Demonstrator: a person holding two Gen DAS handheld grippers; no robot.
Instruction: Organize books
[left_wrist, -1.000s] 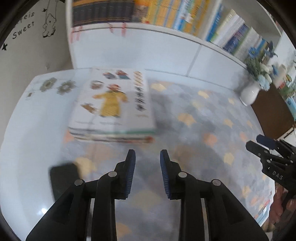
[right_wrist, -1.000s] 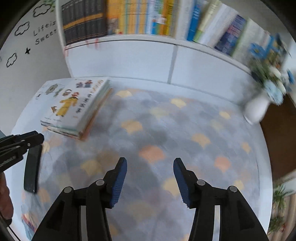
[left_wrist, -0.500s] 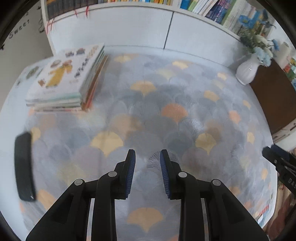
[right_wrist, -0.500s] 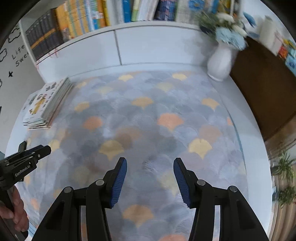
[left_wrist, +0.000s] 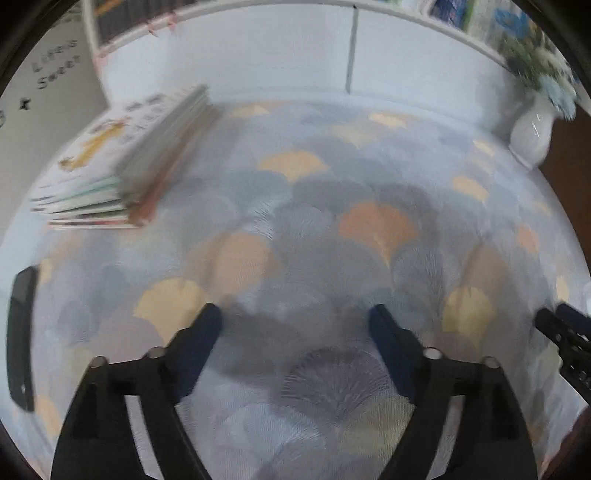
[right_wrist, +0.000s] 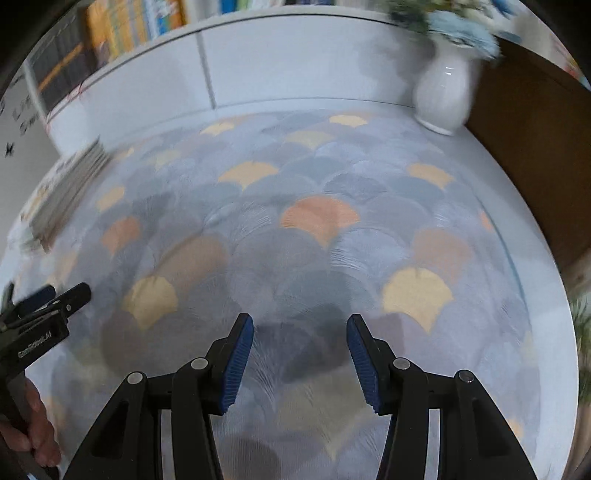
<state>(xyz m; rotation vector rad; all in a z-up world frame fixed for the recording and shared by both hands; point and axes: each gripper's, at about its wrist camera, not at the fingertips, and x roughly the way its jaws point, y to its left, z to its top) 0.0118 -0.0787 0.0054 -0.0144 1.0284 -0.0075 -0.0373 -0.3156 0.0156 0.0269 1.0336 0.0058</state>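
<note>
The stack of picture books (left_wrist: 110, 162) lies flat at the far left corner of the counter (left_wrist: 22, 236), partly on the fan-patterned mat (left_wrist: 369, 229), close below the white cabinet front (left_wrist: 258, 55) that carries the shelved books (right_wrist: 147, 18). Its long axis runs from the near left toward the far right, the page edges and spines facing the middle of the mat, the top cover face up; the edges look roughly flush, though blur hides any small offset. The left gripper (left_wrist: 295, 325) hangs over the near mat with its fingers spread wide and nothing between them; the right gripper (right_wrist: 299, 332) likewise, fingers apart and empty. No loose book shows on the mat. This fits either a stack already gathered or one awaiting transfer to the shelf; the pictures do not settle which. Should the stack be handled, a sound approach would be square to its long side, both sets of fingers closing on opposite edges so the thin books do not fan or slide. A dark flat object (left_wrist: 20, 332) lies at the near left, and a white vase of flowers (right_wrist: 447, 92) stands at the far right.
</note>
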